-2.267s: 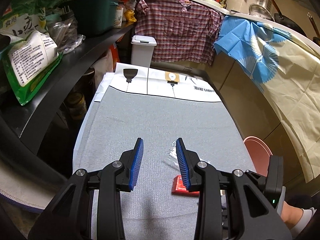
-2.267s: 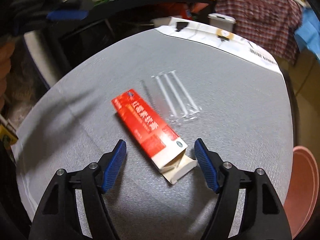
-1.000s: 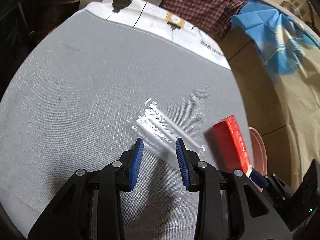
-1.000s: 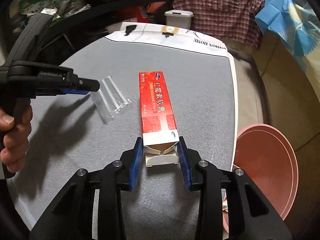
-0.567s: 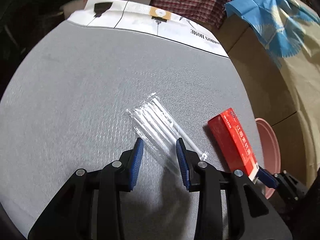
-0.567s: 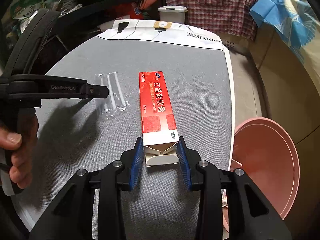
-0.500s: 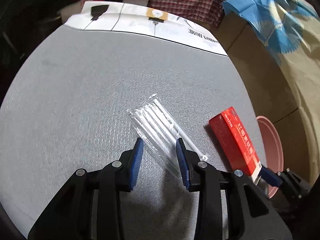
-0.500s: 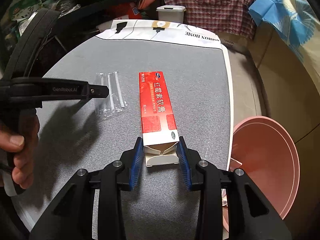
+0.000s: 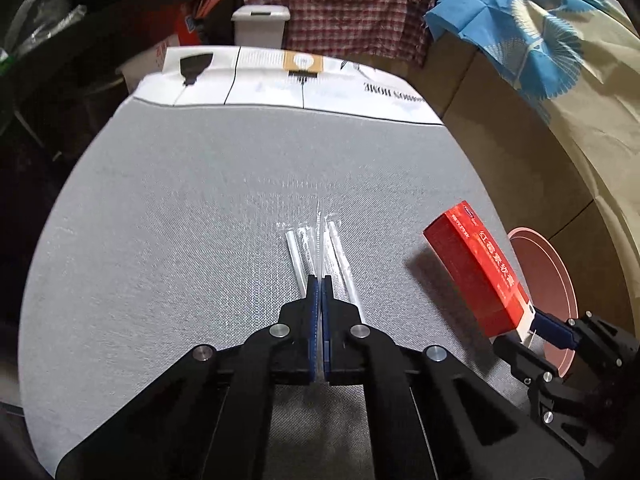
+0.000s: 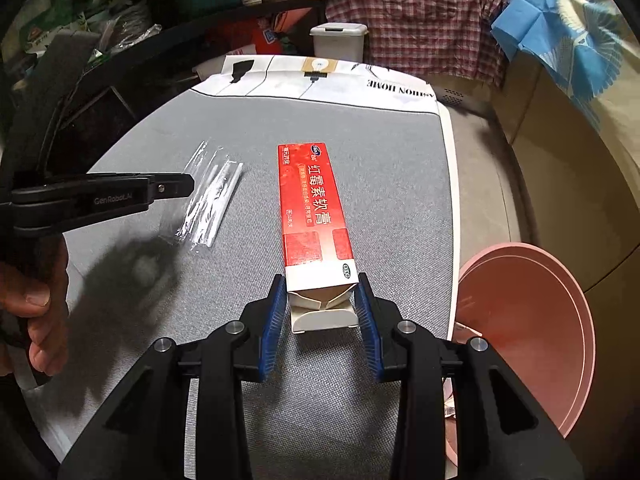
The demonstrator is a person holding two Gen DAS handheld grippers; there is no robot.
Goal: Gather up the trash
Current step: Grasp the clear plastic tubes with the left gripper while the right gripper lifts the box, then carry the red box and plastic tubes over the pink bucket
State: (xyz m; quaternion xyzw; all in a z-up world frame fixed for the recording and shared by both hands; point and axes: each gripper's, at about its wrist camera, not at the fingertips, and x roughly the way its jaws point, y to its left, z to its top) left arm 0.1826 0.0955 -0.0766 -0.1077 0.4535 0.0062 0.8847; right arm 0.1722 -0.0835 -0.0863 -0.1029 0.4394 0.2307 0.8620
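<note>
Left hand-held gripper is clenched on the clear plastic wrapper at centre frame; right hand-held gripper grasps the red box, lower centre, above the grey worktop.

Glossy cardboard box, clear plastic wrapper (matt woven cloth beneath)

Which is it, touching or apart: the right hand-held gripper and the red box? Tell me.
Touching. The right wrist view shows the right hand-held gripper with both blue pads pressed against the open white end of the red box.
</note>
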